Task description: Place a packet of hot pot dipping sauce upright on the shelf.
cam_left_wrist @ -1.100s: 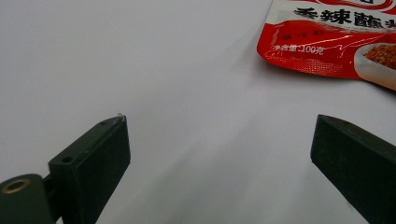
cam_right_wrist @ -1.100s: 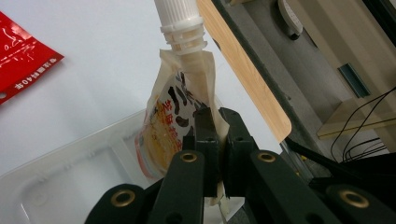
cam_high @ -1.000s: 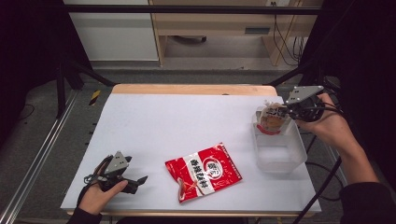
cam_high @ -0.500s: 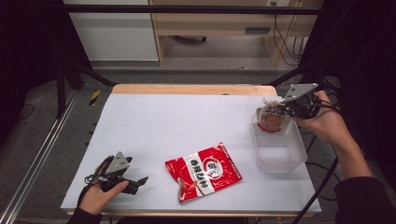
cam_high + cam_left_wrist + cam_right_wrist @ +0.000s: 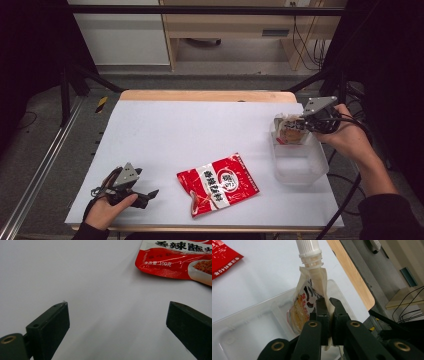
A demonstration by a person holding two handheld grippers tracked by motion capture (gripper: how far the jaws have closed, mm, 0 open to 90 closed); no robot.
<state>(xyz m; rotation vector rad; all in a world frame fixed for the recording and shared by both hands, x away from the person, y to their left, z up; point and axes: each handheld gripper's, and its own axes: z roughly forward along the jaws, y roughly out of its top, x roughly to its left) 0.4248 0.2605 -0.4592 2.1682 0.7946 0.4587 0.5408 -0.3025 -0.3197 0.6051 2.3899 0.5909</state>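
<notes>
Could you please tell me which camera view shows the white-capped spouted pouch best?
The right gripper view: the white-capped spouted pouch appears close, pinched in the right claw. The high view shows it small; the left gripper view adds nothing.

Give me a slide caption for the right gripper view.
Right gripper pinches a spouted pouch above the clear plastic bin.

Black tongs [image 5: 327, 305] with brass screws, grey three-cornered plates, black cables, dark sleeves

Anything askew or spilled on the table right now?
Nothing spilled. The red packet lies flat but skewed to the table edges, one corner curled. The spouted pouch, pinched in the right tongs, hangs over the clear bin.
</notes>
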